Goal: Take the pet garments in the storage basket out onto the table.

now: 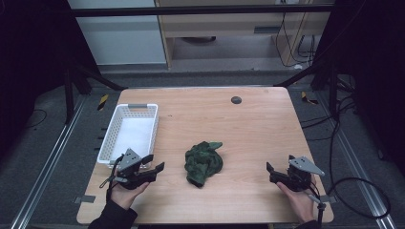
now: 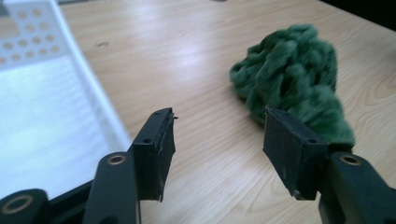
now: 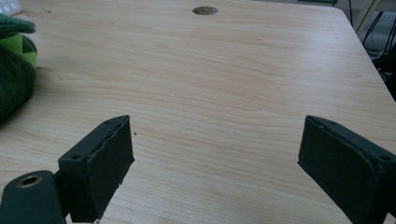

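The left claw (image 1: 154, 164) and right claw (image 1: 275, 172) both hover spread and empty either side of the crumpled green cloth (image 1: 203, 162) mid-table (image 1: 248, 129); a shallow pinch would likely snag one fold and drag it.

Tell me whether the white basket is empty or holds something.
Empty. The white basket shows a bare white floor in the high view; the green cloth lies crumpled outside it on the table.
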`<state>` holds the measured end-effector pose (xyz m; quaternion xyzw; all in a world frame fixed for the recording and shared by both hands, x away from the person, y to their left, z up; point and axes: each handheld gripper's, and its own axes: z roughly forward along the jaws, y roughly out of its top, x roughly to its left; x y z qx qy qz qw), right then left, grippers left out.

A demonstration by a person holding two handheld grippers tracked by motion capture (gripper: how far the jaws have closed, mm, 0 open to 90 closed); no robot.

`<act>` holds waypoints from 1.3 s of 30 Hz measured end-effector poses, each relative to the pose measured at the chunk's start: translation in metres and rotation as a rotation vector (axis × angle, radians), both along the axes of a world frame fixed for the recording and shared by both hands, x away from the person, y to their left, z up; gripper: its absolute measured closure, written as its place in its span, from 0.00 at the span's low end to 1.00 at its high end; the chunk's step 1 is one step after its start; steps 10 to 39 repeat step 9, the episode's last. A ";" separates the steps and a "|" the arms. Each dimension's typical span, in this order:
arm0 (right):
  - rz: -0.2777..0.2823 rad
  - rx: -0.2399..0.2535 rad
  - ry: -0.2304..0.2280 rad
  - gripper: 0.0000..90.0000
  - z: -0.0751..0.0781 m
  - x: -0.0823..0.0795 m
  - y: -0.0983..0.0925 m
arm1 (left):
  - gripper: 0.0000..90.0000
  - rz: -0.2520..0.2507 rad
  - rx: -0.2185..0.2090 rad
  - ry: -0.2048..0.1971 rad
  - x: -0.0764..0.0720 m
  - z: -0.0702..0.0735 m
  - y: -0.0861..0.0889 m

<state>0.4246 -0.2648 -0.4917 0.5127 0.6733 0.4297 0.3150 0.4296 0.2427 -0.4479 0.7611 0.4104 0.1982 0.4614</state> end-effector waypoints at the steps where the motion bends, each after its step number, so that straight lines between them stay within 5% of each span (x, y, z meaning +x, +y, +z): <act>1: 0.001 -0.001 0.002 0.11 0.000 0.000 0.000 | 0.49 0.012 -0.014 0.005 -0.002 -0.002 0.004; 9: 0.005 -0.014 0.004 0.11 -0.001 0.000 0.002 | 0.49 0.030 -0.017 0.023 -0.015 -0.008 0.017; 39: 0.005 -0.014 0.004 0.11 -0.001 0.000 0.002 | 0.49 0.030 -0.017 0.023 -0.015 -0.008 0.017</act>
